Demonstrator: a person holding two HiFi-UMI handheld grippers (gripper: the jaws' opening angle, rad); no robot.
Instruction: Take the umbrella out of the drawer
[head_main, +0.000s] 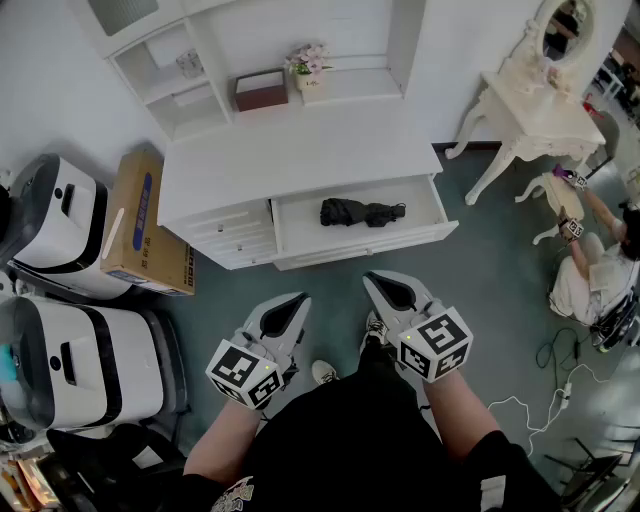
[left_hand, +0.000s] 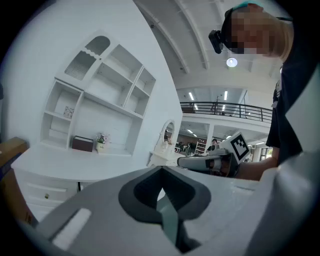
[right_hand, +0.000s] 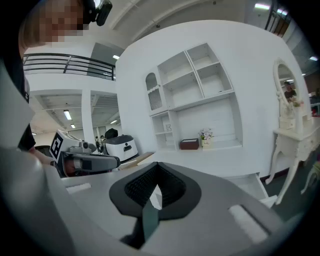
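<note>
A black folded umbrella (head_main: 362, 212) lies in the open drawer (head_main: 370, 245) of a white dresser (head_main: 300, 150), seen in the head view. Both grippers hover over the floor in front of the dresser, short of the drawer. My left gripper (head_main: 290, 305) is shut and holds nothing; its jaws meet at the tip (left_hand: 161, 170). My right gripper (head_main: 385, 285) is also shut and empty (right_hand: 157, 164), pointing toward the drawer's right half. Neither gripper view shows the umbrella.
A cardboard box (head_main: 145, 225) leans at the dresser's left, beside two white machines (head_main: 60, 225). On the shelf above stand a brown box (head_main: 261, 90) and a flower pot (head_main: 308, 68). At the right are a vanity table (head_main: 535, 110), a seated person (head_main: 600, 270) and floor cables (head_main: 550, 390).
</note>
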